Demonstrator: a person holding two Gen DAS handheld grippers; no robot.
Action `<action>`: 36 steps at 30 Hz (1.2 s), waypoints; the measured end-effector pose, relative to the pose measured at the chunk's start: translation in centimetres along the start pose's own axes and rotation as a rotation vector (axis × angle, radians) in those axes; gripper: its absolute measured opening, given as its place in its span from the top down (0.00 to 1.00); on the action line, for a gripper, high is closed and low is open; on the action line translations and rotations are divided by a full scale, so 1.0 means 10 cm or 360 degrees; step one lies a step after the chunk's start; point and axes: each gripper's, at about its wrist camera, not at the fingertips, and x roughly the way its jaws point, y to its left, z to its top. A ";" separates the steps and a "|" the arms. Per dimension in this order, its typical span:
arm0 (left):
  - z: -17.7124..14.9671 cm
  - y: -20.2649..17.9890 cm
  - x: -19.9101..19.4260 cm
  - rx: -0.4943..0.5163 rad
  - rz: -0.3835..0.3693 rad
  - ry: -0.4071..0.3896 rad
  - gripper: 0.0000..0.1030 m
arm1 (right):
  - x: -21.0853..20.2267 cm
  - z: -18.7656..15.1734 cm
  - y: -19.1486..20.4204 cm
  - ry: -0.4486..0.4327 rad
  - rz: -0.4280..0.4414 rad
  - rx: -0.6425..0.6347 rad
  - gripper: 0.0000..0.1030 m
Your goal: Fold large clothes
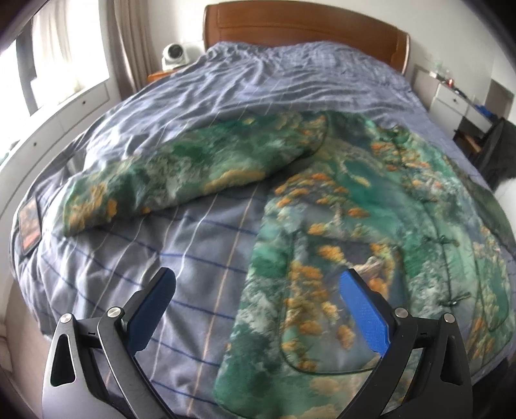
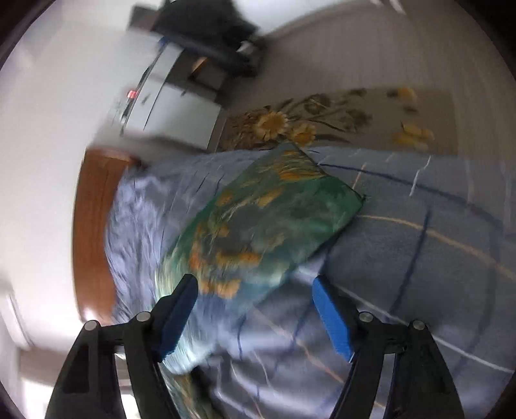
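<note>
- Your left hand-held gripper [image 1: 258,309] hangs released over the bed, its blue pads spread wide with nothing between them.
- The near hem of the green and orange patterned jacket [image 1: 371,206] lies under that gripper's right finger; the left finger stands over bare bedding.
- The jacket is laid flat on the bed, front up, with one sleeve [image 1: 180,174] stretched out to the left in the left wrist view.
- Your right hand-held gripper [image 2: 254,309] is also released, jaws apart and gripping nothing; its view is tilted and blurred.
- The other sleeve [image 2: 258,222] lies just beyond the right gripper's fingertips, reaching toward the bed's edge. I cannot tell whether the left finger touches it.
- The bed carries a blue-grey checked duvet [image 1: 180,245], creased near the wooden headboard [image 1: 306,29].
- Beyond: a white bedside cabinet [image 1: 451,100], a curtained window [image 1: 64,58], and a flowered rug [image 2: 322,122] on the floor.
</note>
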 end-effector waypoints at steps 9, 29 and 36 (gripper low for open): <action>-0.16 0.10 0.11 -0.0034 0.0057 0.0082 0.01 | -0.01 0.08 0.36 -0.0322 -0.0159 -0.0208 0.89; -0.17 0.10 -0.05 0.0031 0.0014 0.0023 0.01 | 0.77 -3.64 2.67 0.0206 0.0110 -0.2161 0.91; 0.00 -0.33 0.05 0.0232 -0.0161 0.0046 0.01 | 1.05 -4.08 2.20 0.0454 -0.0075 -0.2340 0.68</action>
